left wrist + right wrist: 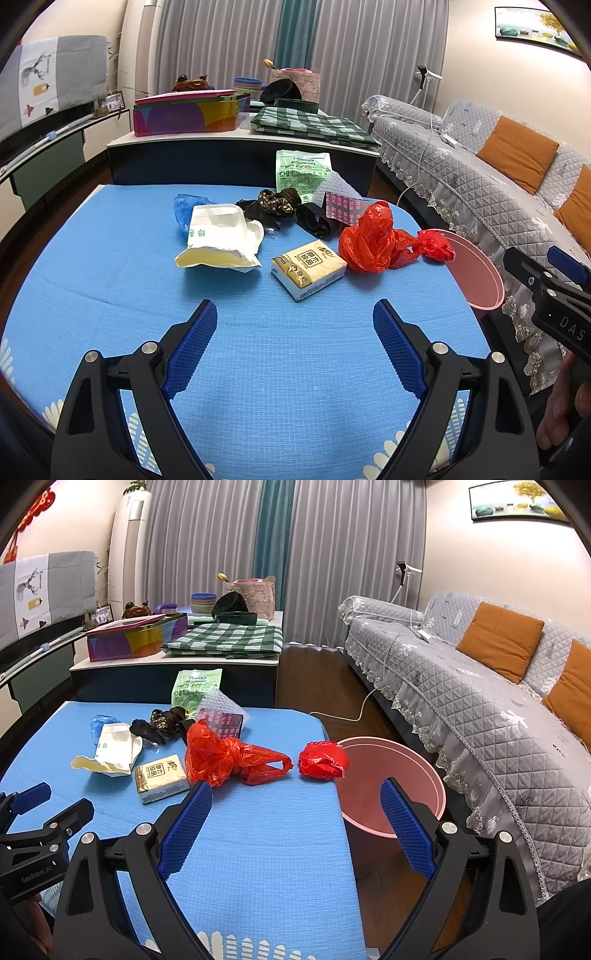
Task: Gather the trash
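Trash lies on a blue table mat (110, 280): a white paper bag (218, 240), a tissue pack (308, 267), a red plastic bag (373, 240), a small red wad (323, 759) at the table's right edge, a blue plastic piece (186, 210), dark scraps (275, 203), a green packet (303, 175) and a bubble-wrap piece (221, 716). A pink bin (391, 794) stands on the floor beside the table's right edge. My left gripper (295, 350) is open and empty above the near mat. My right gripper (295, 830) is open and empty over the table's right edge, near the bin.
A low cabinet (173, 664) behind the table carries a colourful box (136, 637), a green checked cloth (229, 638) and bowls. A grey-covered sofa (480, 701) with orange cushions runs along the right. A white cable (354, 709) lies on the wooden floor.
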The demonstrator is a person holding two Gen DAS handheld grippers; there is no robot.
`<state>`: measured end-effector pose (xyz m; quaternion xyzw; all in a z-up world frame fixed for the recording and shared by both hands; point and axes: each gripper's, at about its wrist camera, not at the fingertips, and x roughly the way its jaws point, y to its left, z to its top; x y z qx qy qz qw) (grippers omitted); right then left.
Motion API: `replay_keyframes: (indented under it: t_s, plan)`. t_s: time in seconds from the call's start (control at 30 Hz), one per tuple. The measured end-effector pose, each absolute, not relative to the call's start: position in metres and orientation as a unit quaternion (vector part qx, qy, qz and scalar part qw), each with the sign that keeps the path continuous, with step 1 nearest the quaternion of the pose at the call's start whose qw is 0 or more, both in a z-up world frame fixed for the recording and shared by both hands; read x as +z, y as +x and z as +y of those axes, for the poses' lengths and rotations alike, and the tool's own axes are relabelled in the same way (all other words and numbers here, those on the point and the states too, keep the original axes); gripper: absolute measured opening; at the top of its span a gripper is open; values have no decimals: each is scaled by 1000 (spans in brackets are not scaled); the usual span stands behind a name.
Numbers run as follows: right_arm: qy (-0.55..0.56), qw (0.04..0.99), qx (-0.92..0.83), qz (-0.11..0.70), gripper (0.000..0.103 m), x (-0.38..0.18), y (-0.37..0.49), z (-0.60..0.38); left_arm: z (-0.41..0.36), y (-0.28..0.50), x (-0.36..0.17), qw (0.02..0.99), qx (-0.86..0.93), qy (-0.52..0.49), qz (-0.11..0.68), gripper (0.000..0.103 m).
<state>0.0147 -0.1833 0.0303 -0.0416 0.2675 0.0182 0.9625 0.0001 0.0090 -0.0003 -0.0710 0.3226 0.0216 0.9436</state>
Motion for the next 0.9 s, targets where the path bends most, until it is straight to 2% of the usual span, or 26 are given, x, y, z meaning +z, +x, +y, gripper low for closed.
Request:
replay_keyframes:
  t_s: [0.9]
  plan:
    - [-44,962,17,268,91,29,15,-183,9,-1,0,944,22,-73,322,84]
